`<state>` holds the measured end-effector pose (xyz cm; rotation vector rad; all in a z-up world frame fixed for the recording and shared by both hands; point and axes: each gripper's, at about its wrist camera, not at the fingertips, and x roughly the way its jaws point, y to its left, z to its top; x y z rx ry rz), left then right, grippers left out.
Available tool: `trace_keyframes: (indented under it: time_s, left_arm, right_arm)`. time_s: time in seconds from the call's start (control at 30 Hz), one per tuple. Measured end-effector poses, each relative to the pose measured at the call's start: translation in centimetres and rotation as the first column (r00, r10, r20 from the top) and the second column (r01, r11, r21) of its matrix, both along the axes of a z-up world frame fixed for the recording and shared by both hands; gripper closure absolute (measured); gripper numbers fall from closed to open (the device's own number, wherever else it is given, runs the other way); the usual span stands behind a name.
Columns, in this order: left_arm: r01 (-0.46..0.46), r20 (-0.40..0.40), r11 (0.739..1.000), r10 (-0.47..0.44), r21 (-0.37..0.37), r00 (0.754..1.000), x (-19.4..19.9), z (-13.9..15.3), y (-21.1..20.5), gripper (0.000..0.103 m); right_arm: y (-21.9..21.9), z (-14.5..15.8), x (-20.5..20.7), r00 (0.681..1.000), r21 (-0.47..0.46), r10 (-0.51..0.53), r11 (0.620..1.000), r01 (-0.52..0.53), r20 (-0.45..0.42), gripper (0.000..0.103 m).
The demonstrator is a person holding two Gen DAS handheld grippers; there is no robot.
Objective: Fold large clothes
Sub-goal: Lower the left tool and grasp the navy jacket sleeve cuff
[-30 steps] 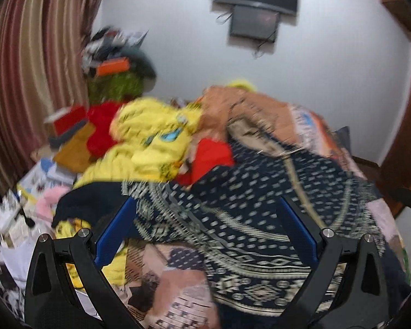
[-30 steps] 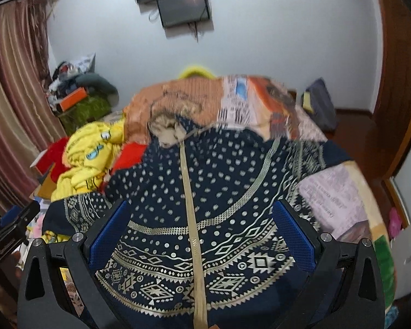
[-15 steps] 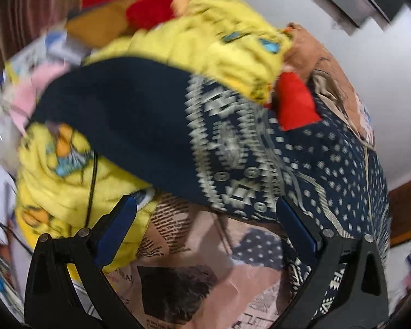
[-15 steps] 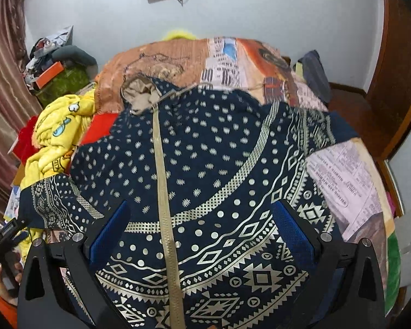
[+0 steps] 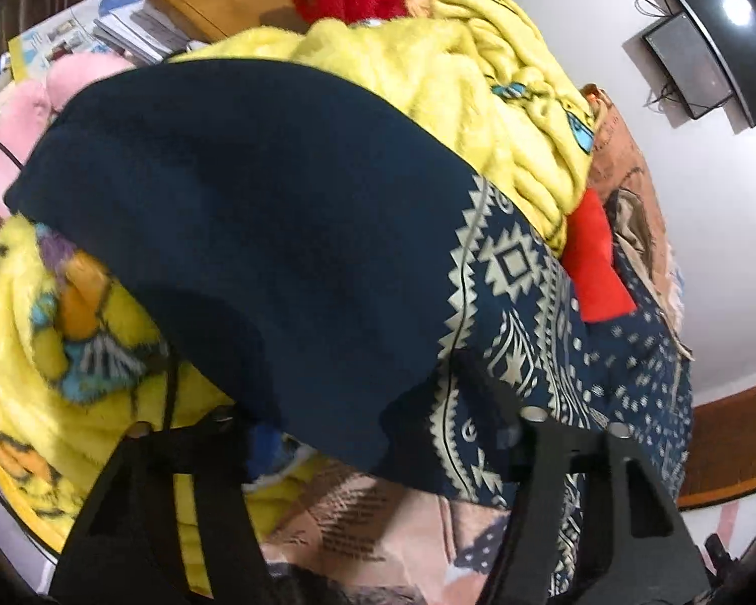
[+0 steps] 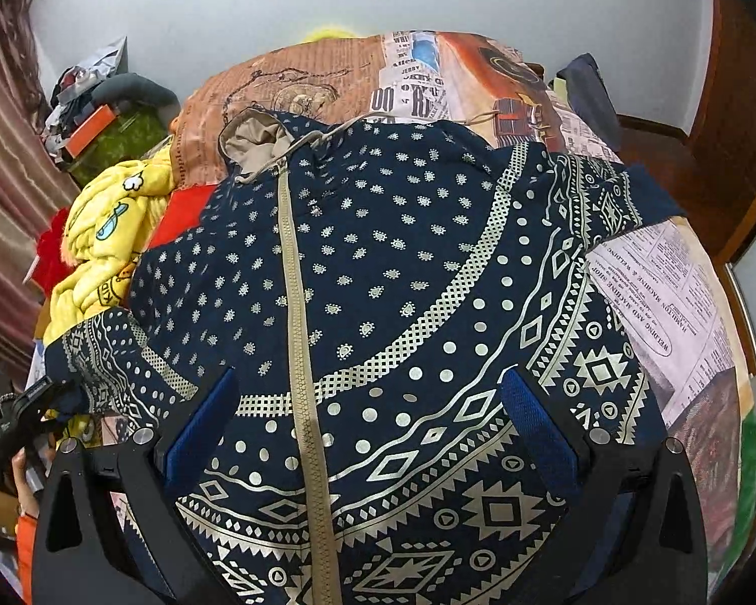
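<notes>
A large navy patterned garment (image 6: 378, 272) is shown spread flat, zip up, over the printed bedspread (image 6: 680, 302); no fold has yet been made. Its left sleeve (image 5: 257, 232) is draped over a yellow blanket (image 5: 428, 85) at the bed's edge. The left gripper (image 5: 358, 428) has just been closing, with the sleeve's edge lying between its jaws; whether the cloth is pinched cannot be told. The right gripper (image 6: 368, 428) is held open above the hem, gripping nothing. All folding remains to be done.
</notes>
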<state>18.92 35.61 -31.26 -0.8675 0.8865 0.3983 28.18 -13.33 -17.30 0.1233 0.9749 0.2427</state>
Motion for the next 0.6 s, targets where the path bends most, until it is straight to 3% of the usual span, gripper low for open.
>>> trace_keyframes:
  time_s: [0.07,0.2,0.4,0.6]
  left_arm:
    - [-0.005,-0.009,1.0,0.005,0.02,1.0,0.0,0.3,-0.1,0.055]
    - [0.002,-0.038,0.994,0.002,0.106,0.999,0.0,1.9,-0.7,0.086]
    - [0.037,0.005,0.944,-0.041,0.327,0.999,0.4,8.7,-3.0,0.093]
    - [0.088,0.112,0.878,-0.158,0.47,0.981,4.1,16.5,-7.4,0.099]
  right_arm:
    - [0.0,0.1,0.0,1.0,-0.001,-0.003,1.0,0.003,-0.001,0.001]
    - [-0.1,0.5,-0.2,1.0,0.011,-0.006,1.0,0.006,0.013,0.0]
    - [-0.5,2.2,-0.7,0.999,0.04,0.001,0.999,-0.004,0.054,0.0]
    - [-1.7,4.2,-1.0,0.994,0.054,-0.005,0.999,-0.001,0.109,0.0]
